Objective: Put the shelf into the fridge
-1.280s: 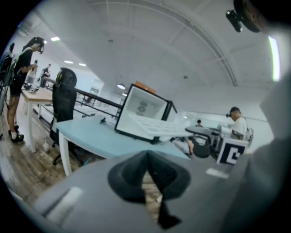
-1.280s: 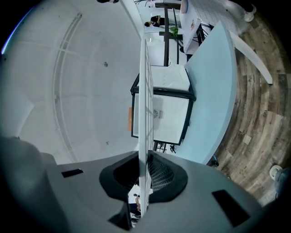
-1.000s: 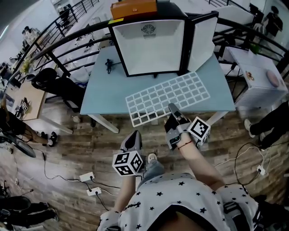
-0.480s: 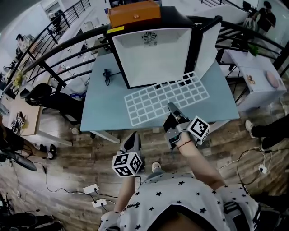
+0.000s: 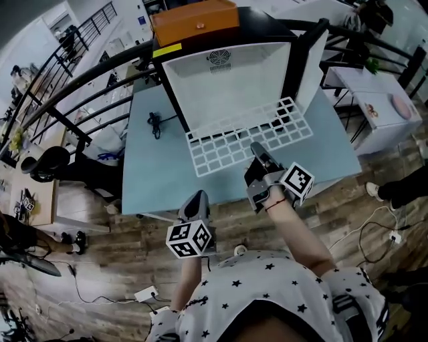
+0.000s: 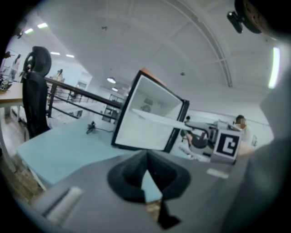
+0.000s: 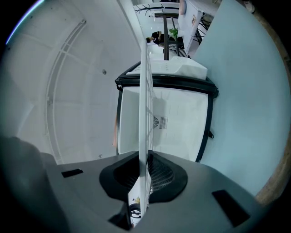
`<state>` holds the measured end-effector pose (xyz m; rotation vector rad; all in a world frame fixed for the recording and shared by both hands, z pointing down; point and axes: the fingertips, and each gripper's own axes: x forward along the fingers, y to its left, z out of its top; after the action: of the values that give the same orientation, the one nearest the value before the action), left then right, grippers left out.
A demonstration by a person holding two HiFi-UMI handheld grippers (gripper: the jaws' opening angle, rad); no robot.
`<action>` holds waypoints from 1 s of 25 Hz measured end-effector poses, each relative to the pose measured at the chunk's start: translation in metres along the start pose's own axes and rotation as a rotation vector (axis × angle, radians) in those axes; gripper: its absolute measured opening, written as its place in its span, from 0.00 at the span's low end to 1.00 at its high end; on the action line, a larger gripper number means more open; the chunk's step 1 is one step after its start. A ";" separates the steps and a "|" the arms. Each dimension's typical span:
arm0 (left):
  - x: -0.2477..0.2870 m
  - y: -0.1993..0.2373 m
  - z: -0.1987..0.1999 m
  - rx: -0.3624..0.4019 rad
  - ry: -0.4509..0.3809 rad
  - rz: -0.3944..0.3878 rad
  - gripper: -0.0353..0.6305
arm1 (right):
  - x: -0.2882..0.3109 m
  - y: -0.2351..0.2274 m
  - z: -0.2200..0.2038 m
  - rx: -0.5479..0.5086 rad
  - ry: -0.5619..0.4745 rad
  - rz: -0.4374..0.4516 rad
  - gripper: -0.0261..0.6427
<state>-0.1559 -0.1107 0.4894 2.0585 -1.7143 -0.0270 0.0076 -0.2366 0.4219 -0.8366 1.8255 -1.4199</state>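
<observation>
A white grid shelf (image 5: 247,137) hangs level above the light blue table (image 5: 150,177). Its far edge reaches the mouth of the open fridge (image 5: 227,80), which has a white inside. My right gripper (image 5: 257,152) is shut on the shelf's near edge. In the right gripper view the shelf (image 7: 144,113) runs edge-on between the jaws of the right gripper (image 7: 143,168) towards the fridge (image 7: 173,118). My left gripper (image 5: 194,200) hovers at the table's front edge, shut and holding nothing. In the left gripper view the left gripper (image 6: 146,157) faces the fridge (image 6: 145,118) and the shelf (image 6: 159,119).
The fridge door (image 5: 309,60) stands open at the right. An orange box (image 5: 195,20) lies on top of the fridge. A small black cable (image 5: 155,121) lies on the table to the fridge's left. A white side table (image 5: 381,110) stands at the right, and a black railing (image 5: 80,93) runs behind.
My right gripper has carried the shelf forward, from over the table's front part to the fridge's opening. The left gripper has stayed near the table's front edge.
</observation>
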 end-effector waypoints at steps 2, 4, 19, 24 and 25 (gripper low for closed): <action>0.007 0.006 0.003 0.004 0.006 -0.009 0.06 | 0.008 -0.001 0.003 0.005 -0.021 -0.002 0.10; 0.013 0.009 0.004 0.003 0.011 -0.017 0.06 | 0.015 -0.003 0.006 0.009 -0.043 -0.008 0.10; 0.036 0.026 0.006 -0.017 0.019 0.007 0.06 | 0.063 -0.014 0.010 0.018 -0.072 -0.014 0.10; 0.047 0.030 0.008 0.000 0.029 0.007 0.06 | 0.069 -0.018 0.015 0.033 -0.089 -0.013 0.10; 0.050 0.031 0.008 -0.002 0.032 0.007 0.06 | 0.071 -0.019 0.016 0.034 -0.094 -0.015 0.10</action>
<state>-0.1762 -0.1636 0.5066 2.0401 -1.7021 0.0061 -0.0184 -0.3064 0.4294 -0.8863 1.7238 -1.3937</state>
